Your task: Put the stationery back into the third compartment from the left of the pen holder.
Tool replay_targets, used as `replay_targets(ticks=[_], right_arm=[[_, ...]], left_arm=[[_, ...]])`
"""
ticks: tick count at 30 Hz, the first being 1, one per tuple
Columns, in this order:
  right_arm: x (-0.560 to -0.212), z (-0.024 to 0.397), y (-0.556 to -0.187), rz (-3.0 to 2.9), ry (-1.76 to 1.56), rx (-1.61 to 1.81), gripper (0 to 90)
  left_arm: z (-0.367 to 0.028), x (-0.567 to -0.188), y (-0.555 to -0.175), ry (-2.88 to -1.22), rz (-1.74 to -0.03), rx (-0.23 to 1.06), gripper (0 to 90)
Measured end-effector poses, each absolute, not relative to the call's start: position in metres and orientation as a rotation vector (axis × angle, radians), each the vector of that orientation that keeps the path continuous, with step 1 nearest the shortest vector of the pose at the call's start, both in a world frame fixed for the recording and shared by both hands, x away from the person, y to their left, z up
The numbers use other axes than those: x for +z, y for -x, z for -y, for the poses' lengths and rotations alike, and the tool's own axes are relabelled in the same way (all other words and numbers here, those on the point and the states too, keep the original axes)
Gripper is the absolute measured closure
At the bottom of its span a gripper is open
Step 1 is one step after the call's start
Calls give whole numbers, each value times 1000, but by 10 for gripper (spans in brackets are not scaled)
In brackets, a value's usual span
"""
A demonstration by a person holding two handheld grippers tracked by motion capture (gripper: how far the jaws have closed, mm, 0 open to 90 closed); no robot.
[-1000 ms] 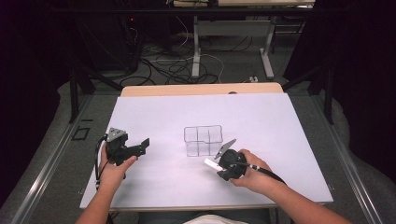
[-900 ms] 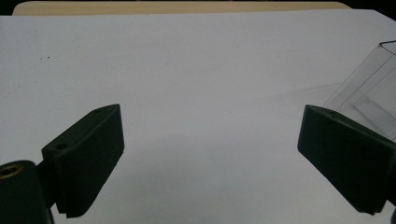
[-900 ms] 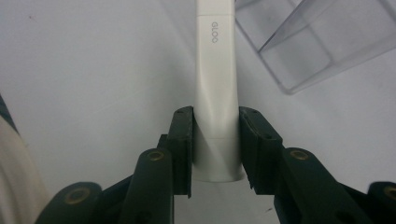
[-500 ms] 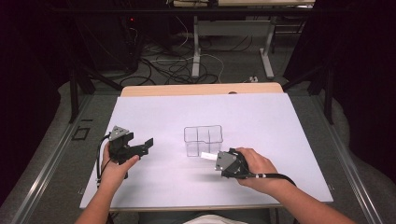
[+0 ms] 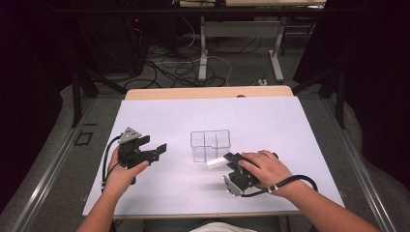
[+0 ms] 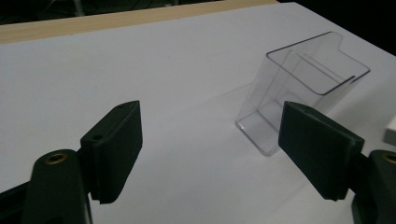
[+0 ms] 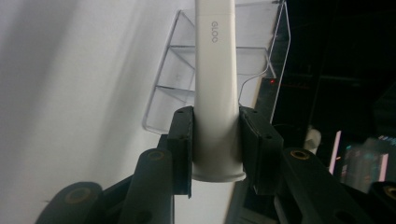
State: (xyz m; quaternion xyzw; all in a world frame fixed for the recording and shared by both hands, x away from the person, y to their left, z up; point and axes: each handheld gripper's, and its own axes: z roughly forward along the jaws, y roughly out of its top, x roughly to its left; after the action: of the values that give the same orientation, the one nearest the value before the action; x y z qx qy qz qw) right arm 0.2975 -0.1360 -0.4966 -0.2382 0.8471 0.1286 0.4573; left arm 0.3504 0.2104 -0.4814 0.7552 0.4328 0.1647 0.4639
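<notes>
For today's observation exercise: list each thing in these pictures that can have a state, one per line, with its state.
Left tool: open, jaws wide apart, holding nothing, held above the table.
Right tool: shut on the white tube.
White tube: clamped between the jaws near its base, marked GLOO, pointing toward the clear box.
Clear box: upright on the table, open-topped, divided into compartments, empty.
Table: covered with a white sheet.

Black two-jaw left claw [image 5: 153,151], brass screws, grey three-cornered plate; black right claw [image 5: 231,159], black cable.
</notes>
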Motion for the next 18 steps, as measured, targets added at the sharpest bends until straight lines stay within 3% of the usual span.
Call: replay_targets(ticks=[18], right_arm=[[-495,130,-294,-1870,898,184,670]], left_arm=[[-156,-450,-333,-1988,-785,218,318]])
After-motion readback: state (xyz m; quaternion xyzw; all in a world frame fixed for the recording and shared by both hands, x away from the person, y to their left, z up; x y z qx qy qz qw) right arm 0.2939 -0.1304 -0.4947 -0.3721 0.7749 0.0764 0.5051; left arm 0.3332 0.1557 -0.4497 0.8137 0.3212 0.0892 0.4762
